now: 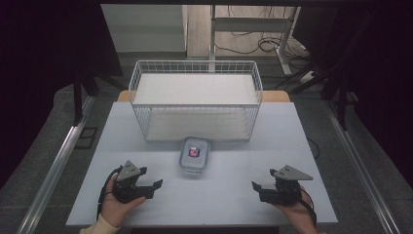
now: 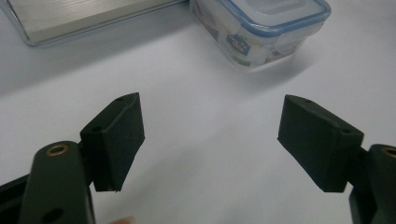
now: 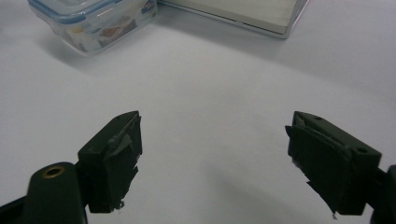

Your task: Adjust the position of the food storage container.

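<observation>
- Nearest to me, my left gripper [image 1: 152, 185] rests low on the tabletop [image 1: 243, 195] with its jaws spread wide and nothing between them; in the left gripper view the pads [image 2: 119, 140] frame bare surface.
- My right gripper [image 1: 258, 187] sits at the opposite near corner, likewise released and empty, jaws wide apart in the right gripper view.
- Between the two and farther out lies one clear food container [image 1: 195, 154] with a blue-rimmed snap lid, closed, standing flat. It lies ahead and inward of each gripper; I judge the left a little nearer.
- Its long axis runs away from me, toward the basket, so its long sides face the grippers.
- Beyond it, just apart from its far end, stands one white wire basket [image 1: 141, 92], open at the top.
- Count: two grippers, one container, one basket.
</observation>
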### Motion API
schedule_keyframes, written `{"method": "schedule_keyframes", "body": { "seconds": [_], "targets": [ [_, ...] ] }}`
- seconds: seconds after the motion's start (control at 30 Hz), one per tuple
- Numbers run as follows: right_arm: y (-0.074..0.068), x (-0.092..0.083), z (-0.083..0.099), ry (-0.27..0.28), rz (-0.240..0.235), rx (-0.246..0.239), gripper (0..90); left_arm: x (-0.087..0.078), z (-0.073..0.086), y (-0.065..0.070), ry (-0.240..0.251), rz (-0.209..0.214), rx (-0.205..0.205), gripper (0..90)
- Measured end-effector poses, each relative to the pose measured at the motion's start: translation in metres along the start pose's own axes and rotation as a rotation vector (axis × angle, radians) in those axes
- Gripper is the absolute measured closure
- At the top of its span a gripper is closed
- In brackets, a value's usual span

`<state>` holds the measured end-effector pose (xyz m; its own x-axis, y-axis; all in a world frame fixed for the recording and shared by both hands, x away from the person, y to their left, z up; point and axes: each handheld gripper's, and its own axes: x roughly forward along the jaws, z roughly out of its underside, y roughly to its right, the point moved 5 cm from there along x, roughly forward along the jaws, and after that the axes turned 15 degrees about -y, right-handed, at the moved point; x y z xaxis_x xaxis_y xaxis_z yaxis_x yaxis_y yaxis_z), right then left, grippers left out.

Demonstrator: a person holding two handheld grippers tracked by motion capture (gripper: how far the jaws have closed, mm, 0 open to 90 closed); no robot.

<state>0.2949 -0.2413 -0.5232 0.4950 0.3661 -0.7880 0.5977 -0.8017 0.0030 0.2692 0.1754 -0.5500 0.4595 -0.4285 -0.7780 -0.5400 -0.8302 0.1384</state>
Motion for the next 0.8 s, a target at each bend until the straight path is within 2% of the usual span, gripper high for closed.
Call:
{"method": "schedule_keyframes", "body": {
  "seconds": [0.2,0.4,0.47,0.53,0.7,0.8],
  "targets": [
    [-0.002,0.001,-0.001,-0.004,-0.007,-0.005,18.5,0.001,0.000,0.000,-0.006,-0.007,0.004,21.9],
    [-0.002,0.001,-0.001,-0.003,-0.006,-0.002,18.8,-0.005,-0.004,-0.002,0.009,-0.002,-0.010,21.9],
    [-0.002,0.001,0.000,-0.005,-0.006,-0.002,18.9,-0.007,-0.007,-0.003,0.020,-0.003,-0.019,22.0],
    [-0.002,0.002,0.000,-0.006,-0.006,-0.002,18.9,-0.009,-0.011,-0.004,0.027,0.014,-0.028,22.0],
    [-0.004,0.001,0.000,-0.008,-0.005,-0.007,19.0,-0.011,-0.024,0.000,0.024,0.034,-0.026,23.4],
    [-0.005,0.000,-0.001,-0.006,-0.003,-0.006,19.2,-0.014,-0.032,-0.002,0.024,0.030,-0.024,25.9]
  ]
}}
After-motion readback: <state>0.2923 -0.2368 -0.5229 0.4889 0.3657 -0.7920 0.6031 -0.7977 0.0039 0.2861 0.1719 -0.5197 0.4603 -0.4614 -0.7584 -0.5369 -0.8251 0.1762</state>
